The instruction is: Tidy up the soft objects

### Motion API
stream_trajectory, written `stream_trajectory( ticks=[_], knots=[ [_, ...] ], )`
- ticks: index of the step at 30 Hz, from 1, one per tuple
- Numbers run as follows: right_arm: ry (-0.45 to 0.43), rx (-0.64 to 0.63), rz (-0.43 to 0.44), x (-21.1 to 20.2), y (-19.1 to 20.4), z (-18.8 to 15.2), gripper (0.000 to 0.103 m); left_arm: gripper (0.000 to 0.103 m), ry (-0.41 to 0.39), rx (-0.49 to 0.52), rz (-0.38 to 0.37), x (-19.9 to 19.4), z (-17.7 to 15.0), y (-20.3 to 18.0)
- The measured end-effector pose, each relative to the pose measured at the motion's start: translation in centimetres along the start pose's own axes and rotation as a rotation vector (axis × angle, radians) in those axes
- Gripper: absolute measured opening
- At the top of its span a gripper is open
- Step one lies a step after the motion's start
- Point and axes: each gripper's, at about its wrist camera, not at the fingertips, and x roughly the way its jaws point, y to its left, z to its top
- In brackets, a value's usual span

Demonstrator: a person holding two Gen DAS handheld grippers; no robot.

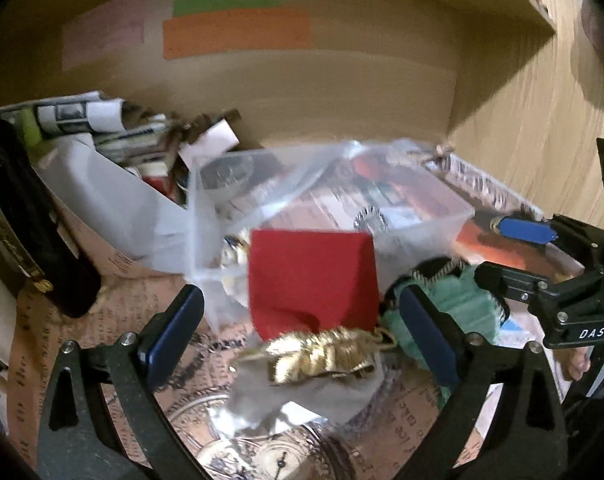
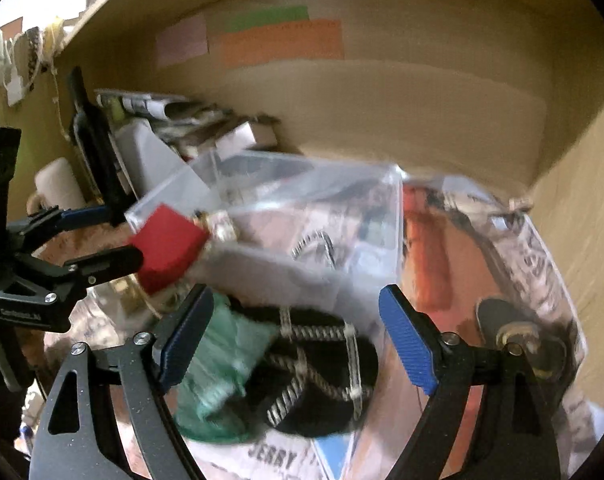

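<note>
clear plastic box: smeared by motion blur in both views; its contents cannot be made out.
red cloth: its lower edge, toward 6 o'clock, is covered by the gold fabric.
green mesh pouch: blurred; its left side, at 9 o'clock, is behind a finger pad.
black braided piece: soft-edged; what it is cannot be told.
printed paper lining: text mostly unreadable, cut off at 6 o'clock.
paper pile: too blurred to read.
</note>
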Motion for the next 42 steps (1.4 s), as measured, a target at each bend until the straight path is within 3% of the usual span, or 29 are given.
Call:
stream_trajectory(
  ticks=[7,9,11,16,20,22,24,27,42],
  knots=[
    [0.084,0.076,-0.043,0.8,-3.0,-2.2,0.083,0.099,0.019,-0.031,0.000,1.8,-0.3,-0.3],
    [0.089,0.120,-0.016,0.9,-4.0,-2.4,0.083,0.092,0.005,-0.037,0.008,1.9,-0.4,-0.3],
    [0.088,0.147,-0.011,0.9,-4.6,-2.2,0.083,0.079,0.006,-0.037,0.003,2.0,-0.3,-0.3],
    [0.138,0.133,-0.010,2.8,-4.9,-2.2,0.082,0.068,0.013,-0.041,-0.010,2.3,-0.6,-0.4],
    [0.204,0.146,0.018,4.7,-5.4,-2.6,0.049,0.060,0.005,-0.037,-0.017,2.0,-0.8,-0.5],
    [0.192,0.126,0.008,4.7,-5.0,-2.7,0.048,0.056,-0.003,-0.039,-0.022,1.8,-0.8,-0.4],
    [0.191,0.109,0.032,4.7,-4.6,-2.7,0.026,0.052,-0.010,-0.045,-0.028,1.5,-0.8,-0.4],
    [0.168,0.096,0.018,4.3,-4.2,-2.7,0.020,0.050,-0.028,-0.052,-0.029,0.9,-0.9,-0.2],
    [-0.085,0.099,-0.031,-3.8,-4.3,-0.5,0.015,0.047,-0.144,-0.060,-0.006,-3.6,0.7,0.2]
  ],
)
